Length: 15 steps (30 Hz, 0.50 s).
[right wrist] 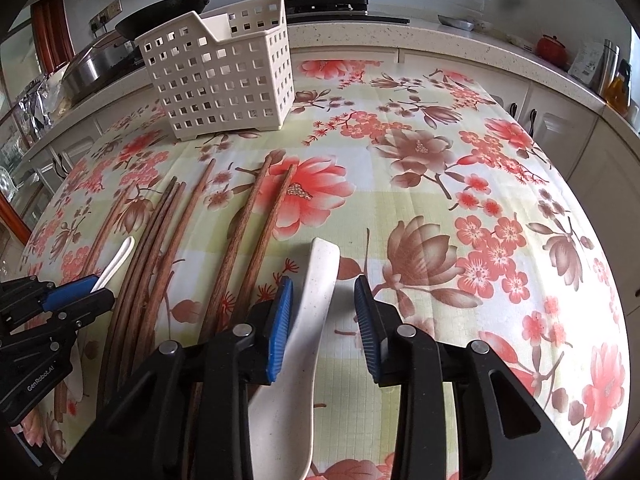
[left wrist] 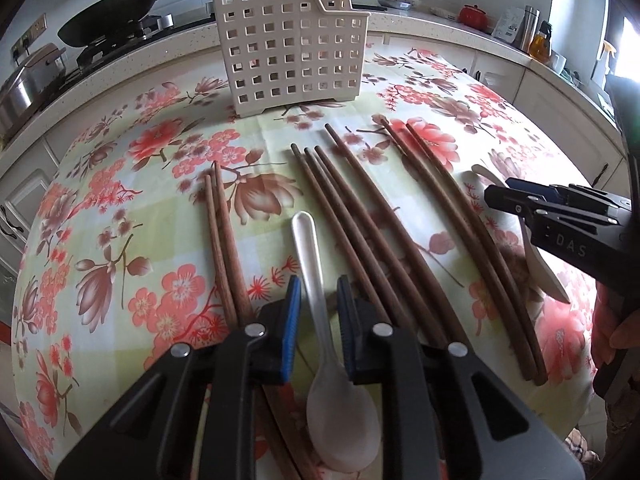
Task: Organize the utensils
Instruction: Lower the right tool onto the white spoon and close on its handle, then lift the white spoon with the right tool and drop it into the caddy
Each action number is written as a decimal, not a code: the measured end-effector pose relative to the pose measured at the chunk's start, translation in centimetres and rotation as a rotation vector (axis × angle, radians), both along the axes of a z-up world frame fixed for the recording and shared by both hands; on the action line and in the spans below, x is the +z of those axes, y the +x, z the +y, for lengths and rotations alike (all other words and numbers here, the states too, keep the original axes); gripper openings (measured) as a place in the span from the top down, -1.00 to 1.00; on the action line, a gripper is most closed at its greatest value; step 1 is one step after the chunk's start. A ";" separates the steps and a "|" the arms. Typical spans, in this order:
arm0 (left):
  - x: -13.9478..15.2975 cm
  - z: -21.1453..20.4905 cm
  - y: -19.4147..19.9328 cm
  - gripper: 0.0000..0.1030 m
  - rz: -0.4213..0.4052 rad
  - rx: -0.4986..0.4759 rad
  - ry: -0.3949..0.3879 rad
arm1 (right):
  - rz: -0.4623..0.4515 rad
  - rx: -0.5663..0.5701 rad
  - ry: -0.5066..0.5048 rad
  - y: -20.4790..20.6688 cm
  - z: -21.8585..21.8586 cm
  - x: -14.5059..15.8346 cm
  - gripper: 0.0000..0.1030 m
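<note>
A cream perforated utensil basket (left wrist: 296, 46) stands at the far side of the floral table; it also shows in the right wrist view (right wrist: 224, 84). Several brown wooden chopsticks (left wrist: 360, 232) lie in groups on the cloth, also in the right wrist view (right wrist: 160, 248). My left gripper (left wrist: 318, 312) is open, its blue pads either side of a slim white spoon (left wrist: 320, 320) lying on the table. My right gripper (right wrist: 323, 312) is open around a broad white spoon (right wrist: 308, 320), its left pad close to the handle. The right gripper appears in the left wrist view (left wrist: 516, 196).
A stove with a black wok (left wrist: 108, 20) and pots sits behind the table. A counter with a red pot (left wrist: 474, 14), bottles and a steel flask runs along the right. The table edge (right wrist: 616, 320) curves off to the right.
</note>
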<state>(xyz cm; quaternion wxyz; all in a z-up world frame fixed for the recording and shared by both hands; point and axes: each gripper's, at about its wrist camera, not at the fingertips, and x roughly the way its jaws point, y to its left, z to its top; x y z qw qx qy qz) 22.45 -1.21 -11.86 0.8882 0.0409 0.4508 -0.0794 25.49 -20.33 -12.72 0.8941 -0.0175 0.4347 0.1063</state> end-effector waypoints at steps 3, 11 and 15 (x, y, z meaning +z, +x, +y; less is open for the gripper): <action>0.1 0.4 0.1 0.82 0.006 0.009 -0.017 | -0.001 0.000 0.011 0.0 -0.1 0.1 0.72; 1.9 1.9 -1.4 0.82 -0.044 0.020 -0.101 | -0.076 0.021 0.032 -1.6 -0.2 2.6 0.73; 3.9 2.0 -2.5 0.82 -0.093 0.016 -0.116 | -0.124 0.037 0.062 -2.6 -0.3 4.6 0.73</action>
